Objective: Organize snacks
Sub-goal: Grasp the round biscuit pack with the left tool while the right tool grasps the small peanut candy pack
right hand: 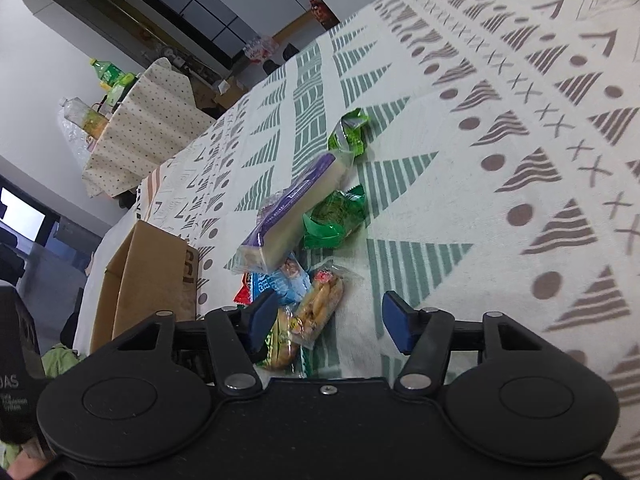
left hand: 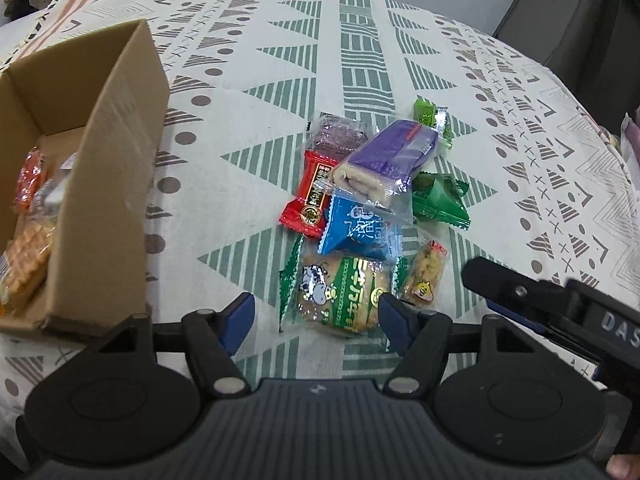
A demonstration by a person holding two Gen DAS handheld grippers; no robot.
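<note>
A heap of wrapped snacks lies on the patterned tablecloth: a purple roll cake pack [left hand: 386,162] [right hand: 294,216] on top, a red pack [left hand: 310,194], a blue pack [left hand: 358,232], green packs [left hand: 438,200] [right hand: 336,216], a green cracker pack [left hand: 340,300] and a small orange snack [left hand: 426,276] [right hand: 320,304]. My left gripper [left hand: 316,322] is open just in front of the cracker pack, nothing between its fingers. My right gripper [right hand: 328,322] is open beside the orange snack; its body [left hand: 560,312] shows in the left wrist view.
An open cardboard box [left hand: 100,184] [right hand: 148,276] stands at the left with several snacks [left hand: 28,248] inside. A second table with a dotted cloth and bottles [right hand: 136,120] stands beyond. A dark chair [left hand: 580,32] is at the far right.
</note>
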